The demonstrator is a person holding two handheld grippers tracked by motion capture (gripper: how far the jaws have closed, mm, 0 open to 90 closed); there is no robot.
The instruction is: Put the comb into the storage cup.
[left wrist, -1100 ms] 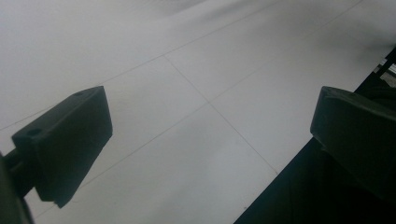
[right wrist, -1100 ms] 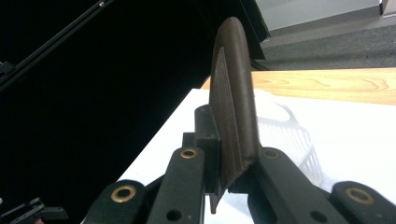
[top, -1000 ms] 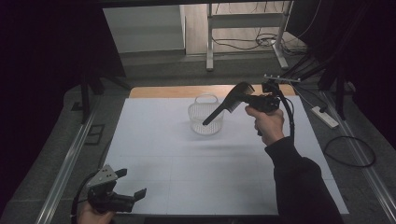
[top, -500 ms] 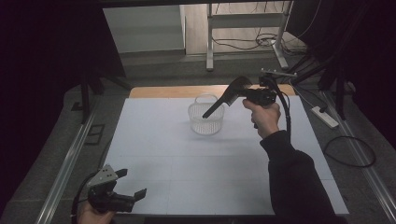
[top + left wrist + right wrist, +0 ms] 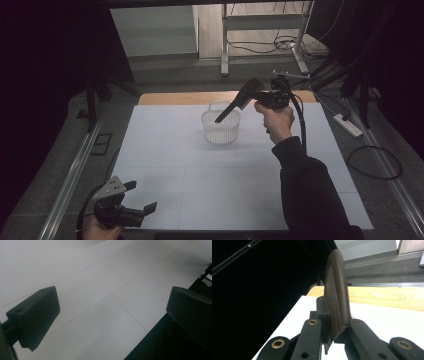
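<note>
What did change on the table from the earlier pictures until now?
The right gripper, shut on the dark comb, moved a little toward the far side of the table, so the comb's handle tip now hangs over the far part of the white mesh basket rather than across its front. Nothing was taken or released. The basket and the left gripper, open near the table's front edge, stayed as they were.

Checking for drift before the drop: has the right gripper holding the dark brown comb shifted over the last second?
Yes. The right gripper with the dark brown comb has drifted slightly up the picture and sideways against the fixed white mesh basket.
</note>
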